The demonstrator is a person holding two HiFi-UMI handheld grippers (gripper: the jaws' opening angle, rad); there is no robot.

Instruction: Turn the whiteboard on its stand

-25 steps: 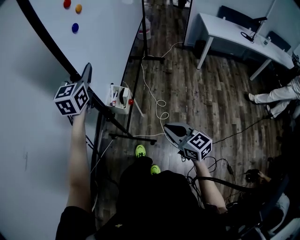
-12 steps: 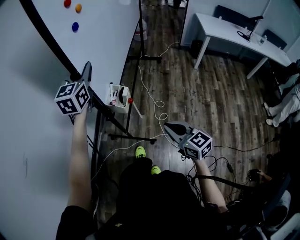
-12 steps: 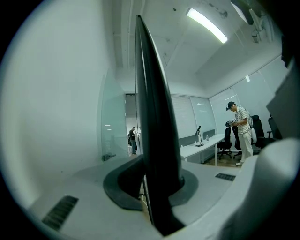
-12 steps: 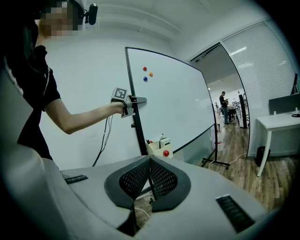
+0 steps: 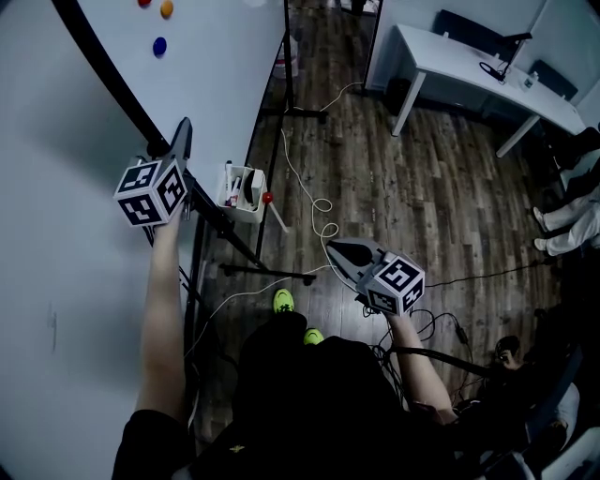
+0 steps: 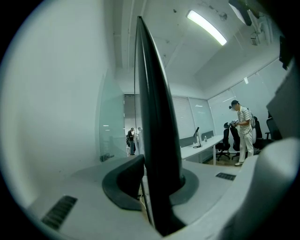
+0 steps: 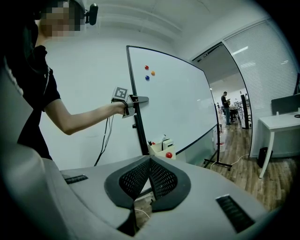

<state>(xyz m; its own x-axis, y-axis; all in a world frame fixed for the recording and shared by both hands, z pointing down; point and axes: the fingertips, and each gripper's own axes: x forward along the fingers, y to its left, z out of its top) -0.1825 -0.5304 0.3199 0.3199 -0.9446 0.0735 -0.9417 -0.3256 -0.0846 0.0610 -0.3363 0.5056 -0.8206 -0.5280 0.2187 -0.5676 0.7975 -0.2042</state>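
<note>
Whiteboard (image 5: 216, 84) tray (image 5: 242, 214) contents (perhaps markers (image 5: 231, 187)) look indistinct overhead.

Dark wood-plank floor (image 5: 422, 187) fills the middle of the head view, with a white cable (image 5: 317, 202) snaking across it. A white desk (image 5: 459, 61) with dark chairs (image 5: 473, 33) stands at the upper right. In the left gripper view a strip light (image 6: 206, 27) glows at the top. Blinds (image 7: 269, 65) fill the right gripper view's upper right.

Black short-sleeved shirt (image 5: 309, 403), 2 neon-green shoes (image 5: 281, 301). Small black head camera (image 7: 92, 13). Left gripper (image 5: 183, 131) and right gripper (image 5: 332, 247) have grey plastic shells with dark pads, mesh-textured on the right one. Each has 1 black-and-white marker cube, left (image 5: 150, 192) and right (image 5: 392, 284). Thin black cable (image 7: 107, 127) hangs under the left gripper.
</note>
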